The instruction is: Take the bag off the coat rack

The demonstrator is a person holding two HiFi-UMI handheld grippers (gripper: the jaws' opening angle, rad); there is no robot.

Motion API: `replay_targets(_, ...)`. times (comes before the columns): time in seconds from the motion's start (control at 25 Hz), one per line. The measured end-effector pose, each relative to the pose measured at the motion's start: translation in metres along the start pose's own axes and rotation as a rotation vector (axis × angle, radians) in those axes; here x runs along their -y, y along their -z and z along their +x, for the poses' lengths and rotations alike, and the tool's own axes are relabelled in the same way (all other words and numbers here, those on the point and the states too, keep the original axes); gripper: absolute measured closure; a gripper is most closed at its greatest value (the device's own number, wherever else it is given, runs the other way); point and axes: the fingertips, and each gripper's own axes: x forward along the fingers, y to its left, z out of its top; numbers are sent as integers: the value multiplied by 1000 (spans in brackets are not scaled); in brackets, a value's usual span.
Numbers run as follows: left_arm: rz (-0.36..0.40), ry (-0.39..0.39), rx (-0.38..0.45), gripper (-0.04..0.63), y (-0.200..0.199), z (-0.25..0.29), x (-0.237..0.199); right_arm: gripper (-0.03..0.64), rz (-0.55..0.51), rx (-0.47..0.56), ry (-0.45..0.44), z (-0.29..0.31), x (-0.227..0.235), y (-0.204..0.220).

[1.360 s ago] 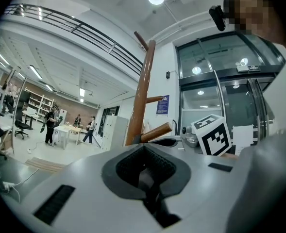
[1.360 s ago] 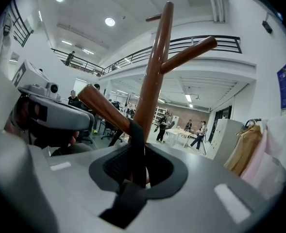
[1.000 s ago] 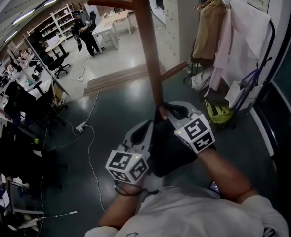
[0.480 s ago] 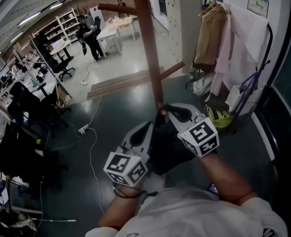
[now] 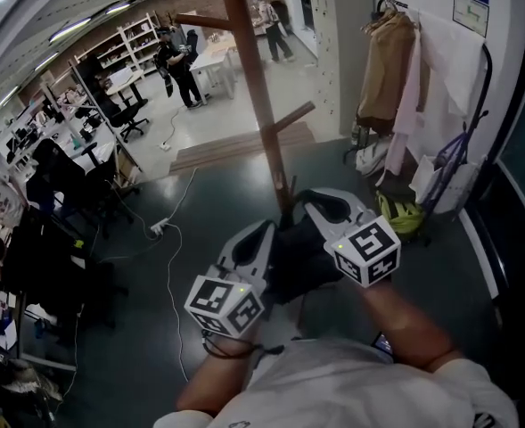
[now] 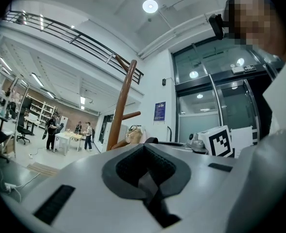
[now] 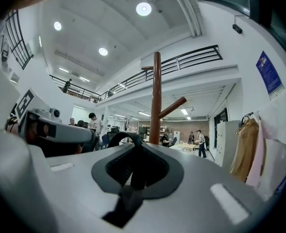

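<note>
Left claw [image 5: 264,230]: clenched, my jaws pressed together. I can make out nothing pinched between them. The inner flank lies against the bag's side.
Bag [image 5: 298,264]: black, slumped between my two claws, low down and just beside the pole of the coat rack [image 5: 255,105]. I cannot tell whether any part is hooked on a peg.
Handling: I judge it soft and limp and not heavy. The body is likely to sag and swing under its strap. It looks neither fragile nor slippery.
Hold point: the strap [image 7: 126,140], taken near the top of its loop, so the bag lifts clear of the rack.
Right claw [image 5: 305,200]: clamped on the strap, whose black loop stands up from between my jaws.
</note>
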Motion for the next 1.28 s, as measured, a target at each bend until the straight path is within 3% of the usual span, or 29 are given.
replay_targets(0.28,14,-41,-3,589,15,-31,60,591,46,51,-26,-64,-19,1)
replay_targets(0.68,-53,-97,-40,589,55,-98,128,591,84,-11,-56,-154,-70,33)
replay_targets(0.92,-54,-129,-42,589,63,-136,146,591,117,-13,-54,-193,-93,41)
replay_targets(1.28,-45,-128,-23,589,48,-219,147,591,131,-18,-51,-213,-170,35)
